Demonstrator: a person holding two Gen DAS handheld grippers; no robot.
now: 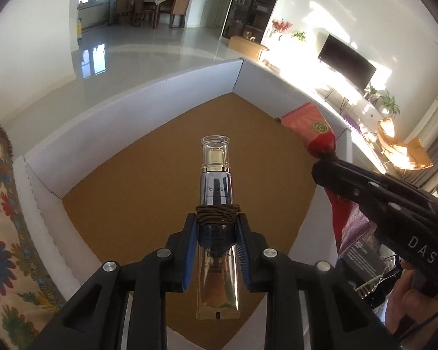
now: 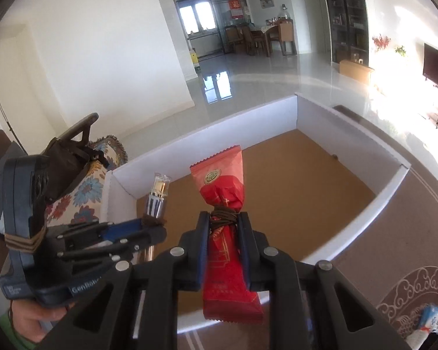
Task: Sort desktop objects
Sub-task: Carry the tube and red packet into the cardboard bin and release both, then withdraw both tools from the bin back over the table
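Note:
My left gripper (image 1: 216, 227) is shut on a gold and silver cosmetic tube (image 1: 216, 180) with a clear cap, held over the brown floor of a white-walled box (image 1: 108, 116). My right gripper (image 2: 223, 227) is shut on a red snack packet (image 2: 222, 186), also above the box (image 2: 248, 116). In the left wrist view the red packet (image 1: 312, 128) and the right gripper (image 1: 324, 163) hang at the right, over the box's right wall. In the right wrist view the tube (image 2: 159, 195) and the left gripper (image 2: 153, 223) sit at the left, near the box's left wall.
A floral cushion (image 1: 3, 233) lies left of the box. A brown patterned tablecloth (image 2: 394, 248) surrounds the box, with a blue and white packet (image 2: 432, 320) at the lower right. Dark packets (image 1: 362, 259) lie right of the box. A person's hand (image 1: 406, 297) holds the right gripper.

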